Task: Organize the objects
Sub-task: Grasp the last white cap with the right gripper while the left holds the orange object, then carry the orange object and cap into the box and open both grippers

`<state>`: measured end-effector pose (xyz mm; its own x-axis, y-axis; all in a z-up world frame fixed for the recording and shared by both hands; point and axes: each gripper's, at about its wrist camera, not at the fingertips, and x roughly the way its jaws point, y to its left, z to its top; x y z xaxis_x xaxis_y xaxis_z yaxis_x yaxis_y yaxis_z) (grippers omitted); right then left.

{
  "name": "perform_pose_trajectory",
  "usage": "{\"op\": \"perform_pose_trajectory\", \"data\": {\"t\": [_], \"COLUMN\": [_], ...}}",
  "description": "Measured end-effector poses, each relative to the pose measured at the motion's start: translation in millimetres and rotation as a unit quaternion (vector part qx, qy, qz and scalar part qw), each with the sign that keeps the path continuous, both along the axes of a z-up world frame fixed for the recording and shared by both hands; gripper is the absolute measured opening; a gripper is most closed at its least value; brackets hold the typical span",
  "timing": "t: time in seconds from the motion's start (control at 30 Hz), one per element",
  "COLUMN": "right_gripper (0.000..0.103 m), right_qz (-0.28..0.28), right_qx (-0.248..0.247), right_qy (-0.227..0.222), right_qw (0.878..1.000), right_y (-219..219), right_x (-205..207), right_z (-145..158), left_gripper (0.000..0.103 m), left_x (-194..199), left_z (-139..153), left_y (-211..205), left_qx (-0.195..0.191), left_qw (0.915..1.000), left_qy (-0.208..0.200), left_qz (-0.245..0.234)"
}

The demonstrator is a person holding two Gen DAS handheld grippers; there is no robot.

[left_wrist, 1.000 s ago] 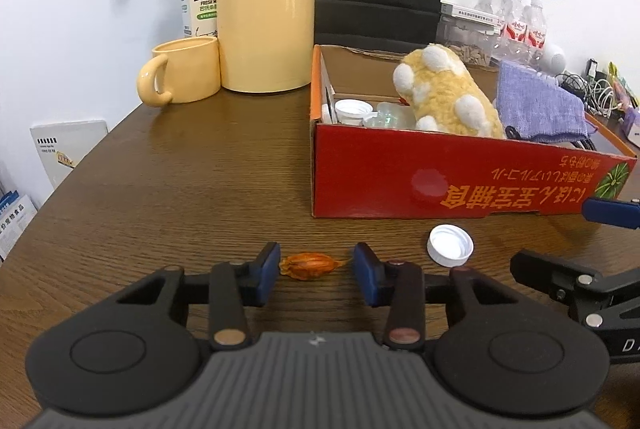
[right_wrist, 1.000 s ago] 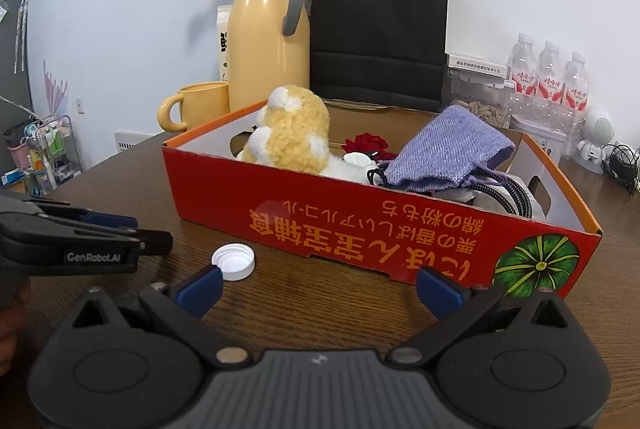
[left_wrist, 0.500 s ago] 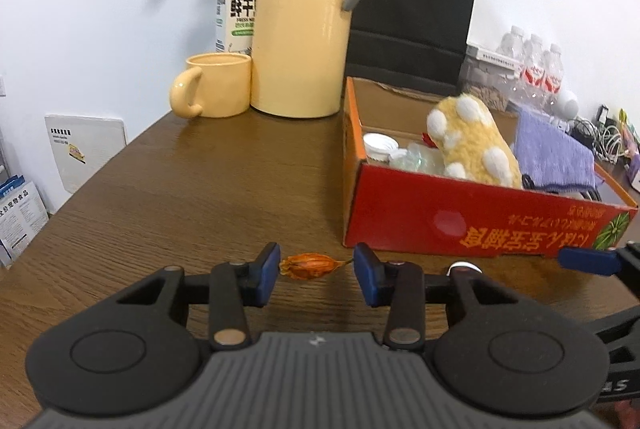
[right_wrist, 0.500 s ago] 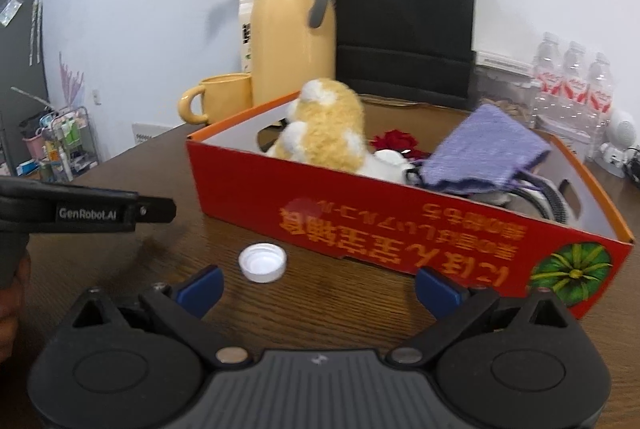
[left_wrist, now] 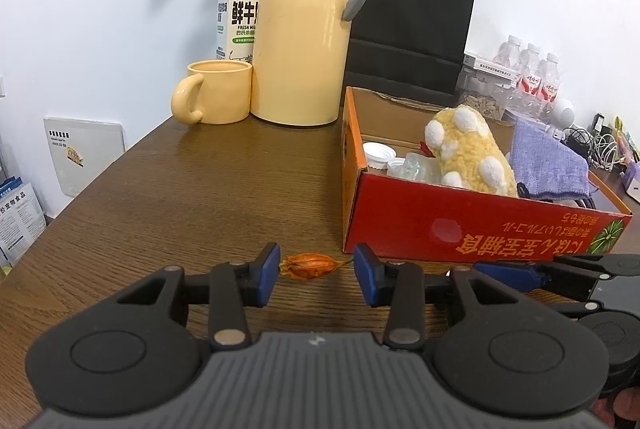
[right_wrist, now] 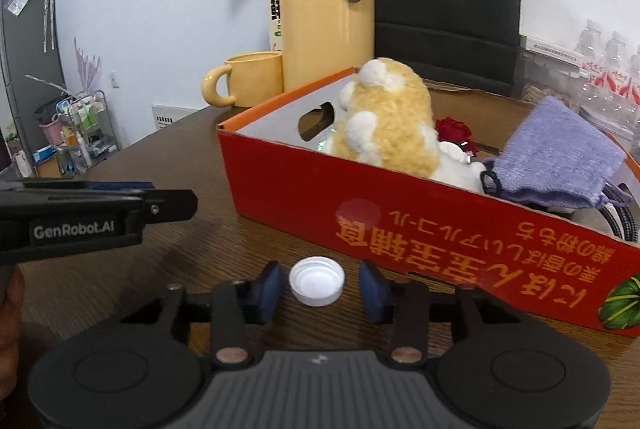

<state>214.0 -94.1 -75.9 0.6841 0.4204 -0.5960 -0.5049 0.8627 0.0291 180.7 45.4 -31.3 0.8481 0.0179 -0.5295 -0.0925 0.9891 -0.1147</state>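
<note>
The right gripper (right_wrist: 318,285) is closing its jaws around a white bottle cap (right_wrist: 317,280) that lies open side up on the wooden table (right_wrist: 132,269), with a gap on each side so the pads do not yet press it; just behind the cap stands the red cardboard box (right_wrist: 400,213). The left gripper (left_wrist: 316,274) holds a dried orange pod (left_wrist: 308,266) between its partly open jaws, one end at the left pad and its thin stem reaching the right pad. That box, near the table's right edge, holds a yellow plush toy (left_wrist: 468,149) and a purple cloth (left_wrist: 548,165).

White walls (left_wrist: 100,9) behind a dark wooden table (left_wrist: 200,189).
</note>
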Motion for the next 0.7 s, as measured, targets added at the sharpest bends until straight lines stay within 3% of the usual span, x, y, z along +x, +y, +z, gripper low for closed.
{"op": "perform_pose_trajectory", "data": {"t": [0.37, 0.7], "right_gripper": [0.027, 0.027], "right_qz": [0.003, -0.002], "right_qx": [0.009, 0.048], "right_qy": [-0.027, -0.096], "right_qw": [1.0, 0.994], "right_y": [-4, -22], "right_x": [-10, -26], "right_z": [6, 40], "left_gripper": [0.041, 0.041], "left_x": [-1, -12], "left_z": [0, 25], "left_y": [-1, -9], "left_qx": [0.003, 0.012], "left_qw": [1.0, 0.9987], "left_qy": [-0.003, -0.05], "left_qz": [0.001, -0.003]}}
